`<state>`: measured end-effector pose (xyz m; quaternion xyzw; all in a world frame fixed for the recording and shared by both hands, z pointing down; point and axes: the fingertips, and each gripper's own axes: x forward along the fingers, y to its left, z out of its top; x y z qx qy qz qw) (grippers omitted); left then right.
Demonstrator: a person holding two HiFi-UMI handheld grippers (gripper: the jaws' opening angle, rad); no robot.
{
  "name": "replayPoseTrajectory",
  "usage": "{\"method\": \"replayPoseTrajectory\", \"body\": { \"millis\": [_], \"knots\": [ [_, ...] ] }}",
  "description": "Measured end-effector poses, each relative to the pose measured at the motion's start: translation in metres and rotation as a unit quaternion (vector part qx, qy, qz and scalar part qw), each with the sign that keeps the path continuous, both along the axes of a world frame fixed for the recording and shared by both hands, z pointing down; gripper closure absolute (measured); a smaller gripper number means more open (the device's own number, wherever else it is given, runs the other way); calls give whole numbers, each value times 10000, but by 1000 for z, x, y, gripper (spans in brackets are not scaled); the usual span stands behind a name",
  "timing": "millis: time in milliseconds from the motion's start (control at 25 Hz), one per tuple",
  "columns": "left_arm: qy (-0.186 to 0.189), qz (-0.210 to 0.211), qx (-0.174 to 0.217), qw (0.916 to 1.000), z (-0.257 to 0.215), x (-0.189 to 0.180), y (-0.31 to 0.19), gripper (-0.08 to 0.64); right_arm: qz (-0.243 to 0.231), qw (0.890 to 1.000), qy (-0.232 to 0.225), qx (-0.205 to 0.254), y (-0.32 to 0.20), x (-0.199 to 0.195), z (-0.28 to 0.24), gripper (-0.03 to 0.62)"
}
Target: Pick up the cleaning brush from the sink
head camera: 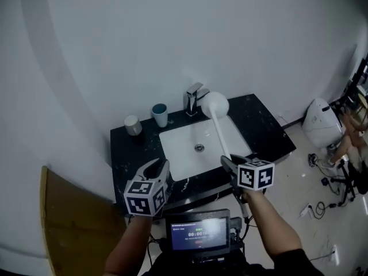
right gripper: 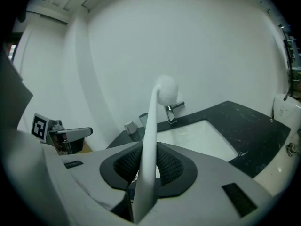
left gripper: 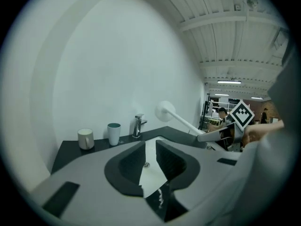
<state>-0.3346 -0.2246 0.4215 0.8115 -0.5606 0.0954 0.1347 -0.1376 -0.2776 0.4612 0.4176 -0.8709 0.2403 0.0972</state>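
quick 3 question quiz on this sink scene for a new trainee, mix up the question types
1. True or false: the right hand-held gripper is closed on the handle of the cleaning brush.
2. What stands between the jaws of the left hand-held gripper? A) a cup B) nothing C) the brush head
3. Fill in: in the head view, ___ cups stand on the counter to the left of the faucet.

Key: 1 true; 2 B; 3 two
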Motion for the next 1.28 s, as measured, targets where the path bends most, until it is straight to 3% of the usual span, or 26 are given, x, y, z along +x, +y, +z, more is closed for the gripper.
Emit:
{"method": "replayPoseTrajectory", "body": {
  "millis": [240,440,600,1000,1280],
  "knots": [
    [245,-946,452,9942,-27,106,33,540,-793,9950,180,579,9,118,-35,512],
    [50,-1421,581,9881,-52,148,70,554,-1054,9891,19,1027,25,176,-72,512],
    [-64,-1509,713,9860,-67,166,84,558,-1190,9847,-262,1242,43,198,-96,512],
    [-255,-873,989,9909,-81,215,85,560,-1085,9784,-318,1732,67,226,-108,512],
    [-247,-1449,1339,9800,-92,198,104,560,-1046,9738,-340,1993,69,240,-105,512]
  ]
}}
